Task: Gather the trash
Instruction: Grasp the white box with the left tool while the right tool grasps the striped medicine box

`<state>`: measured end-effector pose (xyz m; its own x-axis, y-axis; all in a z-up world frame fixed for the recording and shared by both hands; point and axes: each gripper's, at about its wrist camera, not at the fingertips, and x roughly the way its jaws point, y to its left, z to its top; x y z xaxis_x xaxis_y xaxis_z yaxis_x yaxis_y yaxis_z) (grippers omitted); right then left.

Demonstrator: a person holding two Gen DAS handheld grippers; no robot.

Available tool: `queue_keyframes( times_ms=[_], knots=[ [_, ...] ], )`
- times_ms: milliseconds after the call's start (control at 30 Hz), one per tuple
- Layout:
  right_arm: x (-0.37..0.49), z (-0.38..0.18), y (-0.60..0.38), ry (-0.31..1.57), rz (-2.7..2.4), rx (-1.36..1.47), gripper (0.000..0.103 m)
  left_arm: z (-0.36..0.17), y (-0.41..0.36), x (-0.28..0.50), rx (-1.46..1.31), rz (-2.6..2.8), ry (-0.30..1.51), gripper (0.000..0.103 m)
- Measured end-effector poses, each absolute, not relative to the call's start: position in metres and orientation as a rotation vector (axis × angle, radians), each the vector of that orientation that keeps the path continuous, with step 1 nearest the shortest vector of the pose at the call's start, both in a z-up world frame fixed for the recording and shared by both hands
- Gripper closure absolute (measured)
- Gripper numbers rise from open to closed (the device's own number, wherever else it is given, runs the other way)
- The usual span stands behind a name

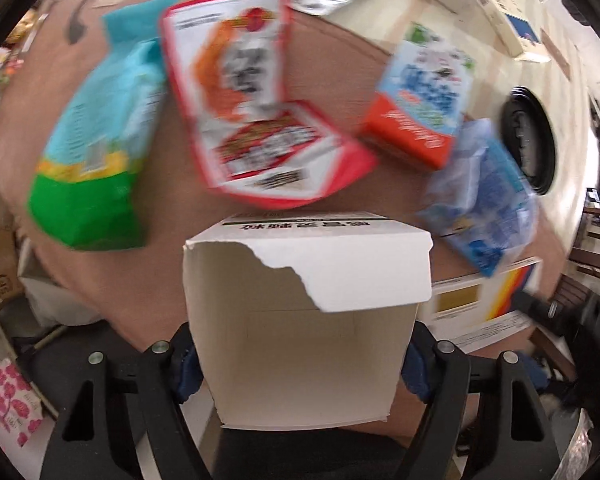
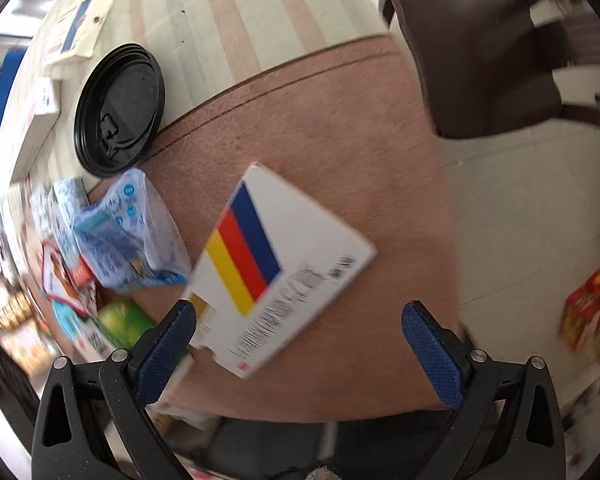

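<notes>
My left gripper (image 1: 302,356) is shut on a torn white cardboard box (image 1: 304,320), open end facing the camera, held above the brown table mat (image 1: 172,168). On the mat lie a green-and-blue snack bag (image 1: 100,140), a red-and-white packet (image 1: 256,104), an orange-and-blue carton (image 1: 424,108) and a blue plastic wrapper (image 1: 484,200). My right gripper (image 2: 300,344) is open over the mat (image 2: 340,140), just in front of a flat white box with blue, red and yellow stripes (image 2: 284,268). The blue wrapper (image 2: 128,236) lies left of that box.
A black cup lid (image 2: 120,108) lies on the striped tabletop beyond the mat, also in the left wrist view (image 1: 528,140). A dark chair (image 2: 480,48) stands past the table's far edge. White boxes (image 2: 36,120) sit at the back left. Floor shows to the right.
</notes>
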<state>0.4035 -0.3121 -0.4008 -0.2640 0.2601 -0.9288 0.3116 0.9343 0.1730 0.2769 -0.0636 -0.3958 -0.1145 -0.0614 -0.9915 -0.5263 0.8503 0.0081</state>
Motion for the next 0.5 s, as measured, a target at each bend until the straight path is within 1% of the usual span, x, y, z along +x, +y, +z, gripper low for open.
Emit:
queue_keyframes(
  times_ms=[100,267,300,400,500],
  knots=[
    [0.4,-0.419,-0.293,1.863,-0.094,0.419,0.0,-0.398,-0.05,0.253,-0.444,0.476,1.649,0.028],
    [0.399,-0.431,-0.265,1.813,-0.168,0.276,0.0,-0.413,-0.031,0.216,-0.478,0.516,1.651,0.028],
    [0.397,-0.432,-0.261,1.808,-0.175,0.254,0.001,-0.412,-0.029,0.207,-0.481,0.518,1.649,0.028],
    [0.389,-0.435,-0.245,1.795,-0.152,0.129,0.008,-0.411,-0.03,0.201,-0.475,0.515,1.645,0.028],
    [0.376,-0.434,-0.232,1.766,-0.083,-0.036,0.01,-0.411,-0.029,0.206,-0.478,0.504,1.64,0.028]
  ],
)
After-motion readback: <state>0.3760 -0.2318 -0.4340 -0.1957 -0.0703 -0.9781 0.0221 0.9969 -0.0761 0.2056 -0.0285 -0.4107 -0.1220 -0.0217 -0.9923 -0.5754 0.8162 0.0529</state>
